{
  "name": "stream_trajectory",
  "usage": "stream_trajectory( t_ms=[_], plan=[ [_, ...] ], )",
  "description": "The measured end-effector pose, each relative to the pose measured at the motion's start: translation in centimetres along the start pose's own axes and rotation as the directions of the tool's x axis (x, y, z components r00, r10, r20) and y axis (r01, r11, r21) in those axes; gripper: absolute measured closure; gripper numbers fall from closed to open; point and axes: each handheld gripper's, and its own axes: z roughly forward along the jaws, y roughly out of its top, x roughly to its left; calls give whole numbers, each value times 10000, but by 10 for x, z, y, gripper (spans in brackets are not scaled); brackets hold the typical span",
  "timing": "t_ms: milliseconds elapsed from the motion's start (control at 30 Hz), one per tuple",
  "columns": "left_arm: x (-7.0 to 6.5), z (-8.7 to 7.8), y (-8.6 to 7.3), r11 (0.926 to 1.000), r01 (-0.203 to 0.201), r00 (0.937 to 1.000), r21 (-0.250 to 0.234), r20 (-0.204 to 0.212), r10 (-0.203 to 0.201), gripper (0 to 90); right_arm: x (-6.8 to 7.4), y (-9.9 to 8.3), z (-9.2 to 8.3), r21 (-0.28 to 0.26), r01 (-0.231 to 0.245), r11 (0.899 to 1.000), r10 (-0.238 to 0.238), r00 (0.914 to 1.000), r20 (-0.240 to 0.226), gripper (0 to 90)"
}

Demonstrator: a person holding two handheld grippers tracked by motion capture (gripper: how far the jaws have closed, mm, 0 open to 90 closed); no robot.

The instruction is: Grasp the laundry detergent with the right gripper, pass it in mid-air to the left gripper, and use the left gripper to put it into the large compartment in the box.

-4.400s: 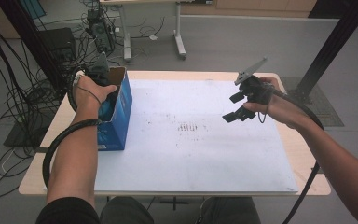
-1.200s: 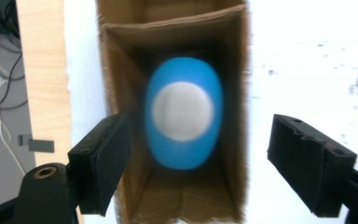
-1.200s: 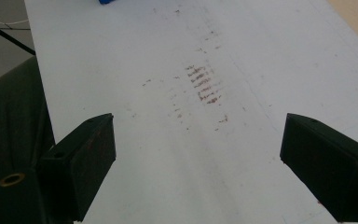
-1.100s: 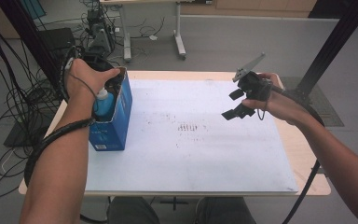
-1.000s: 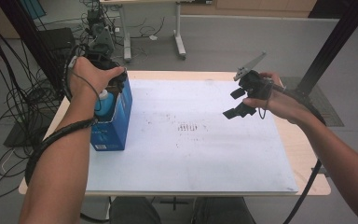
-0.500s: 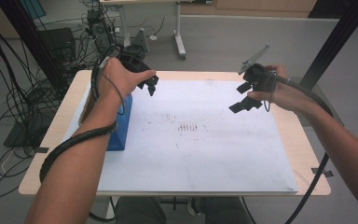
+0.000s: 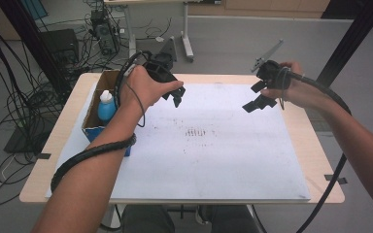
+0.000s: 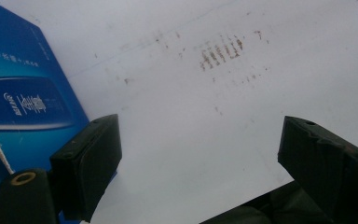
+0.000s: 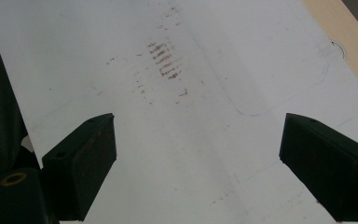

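Leftward no longer, the left gripper (image 7: pixel 175 95) has come away from the blue box (image 7: pixel 108 127) and now hangs over the white sheet (image 7: pixel 209 160), toward eleven o'clock of the table (image 7: pixel 320 170); its jaws have just been opening and stand spread with nothing between them, only bare sheet and a corner of the box in the left gripper view. That reads to me as a release: the bottle with the white cap (image 7: pixel 106 103) stands upright inside the box, at about nine o'clock of the sheet, apart from both grippers, so it looks to have been set there on purpose. The right gripper (image 7: pixel 255 100) is held up at about one o'clock, jaws wide and empty too, tilted down at the faint brown smudges (image 7: pixel 197 132) near the sheet's middle, probably just waiting clear of the work.
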Motion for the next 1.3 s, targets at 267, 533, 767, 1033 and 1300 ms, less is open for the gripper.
stream_trajectory(
  t_ms=[267,533,767,1033,1300],
  plan=[
    [-6,8,1,9999,-56,9999,98,150,55,139,-6,-2,-3,313,-51,9995,47,9999,127,112],
    [-12,13,1,9997,-193,9994,119,279,189,139,-9,-2,-5,520,-65,9986,53,9997,218,113],
    [-17,17,4,9992,-353,9989,189,321,347,139,-8,-3,-4,592,11,9982,-20,9999,146,114],
    [-19,18,4,9993,-342,9986,148,410,335,139,-2,-5,-2,686,172,9975,-176,9998,52,117],
    [-20,16,2,9993,-351,9983,155,460,344,139,6,-5,-4,768,386,9963,-383,9993,-55,118]
  ],
)
